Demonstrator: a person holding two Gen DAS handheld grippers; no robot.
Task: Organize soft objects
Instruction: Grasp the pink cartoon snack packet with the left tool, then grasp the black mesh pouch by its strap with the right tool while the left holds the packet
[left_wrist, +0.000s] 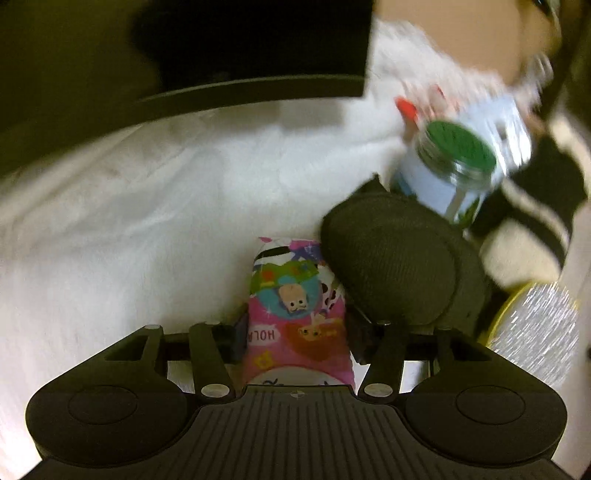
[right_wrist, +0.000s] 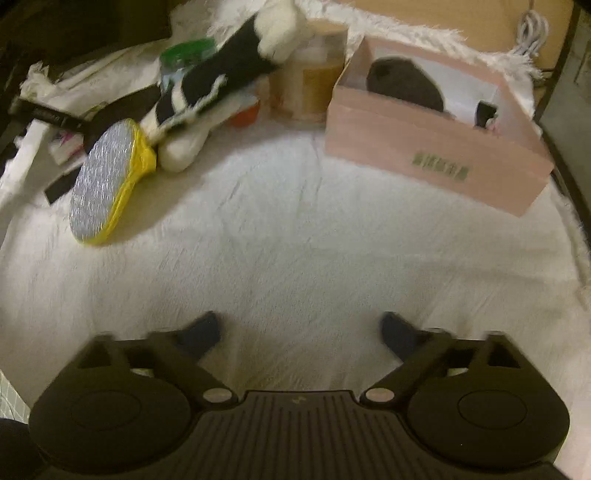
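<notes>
- Left gripper (left_wrist: 295, 332): fingers clamped on a pink cartoon-print soft item (left_wrist: 295, 317), which runs lengthwise between them and pokes out ahead. Probably a sock or small pouch; cannot tell which.
- A black padded piece (left_wrist: 399, 258) lies just beside that item's right edge, possibly overlapping it. Whether it is caught in the grip cannot be told.
- Right gripper (right_wrist: 301, 328): fingers spread wide, nothing between them, hovering over bare white fuzzy blanket (right_wrist: 295, 240).
- Pink cardboard box (right_wrist: 436, 147) sits at upper right of the right wrist view, open top, with a dark rounded object (right_wrist: 402, 85) already inside. Judgement: this is the collection bin, hence its clear approach path.
- Black-and-white plush (right_wrist: 221, 77) leans across a green-lidded jar (right_wrist: 188, 51); silver-and-yellow disc (right_wrist: 107, 181) touches its lower end. These are piled at upper left, well apart from the box.
- Judgement: sorting is partway; the left-hand item looks bound for the box.
</notes>
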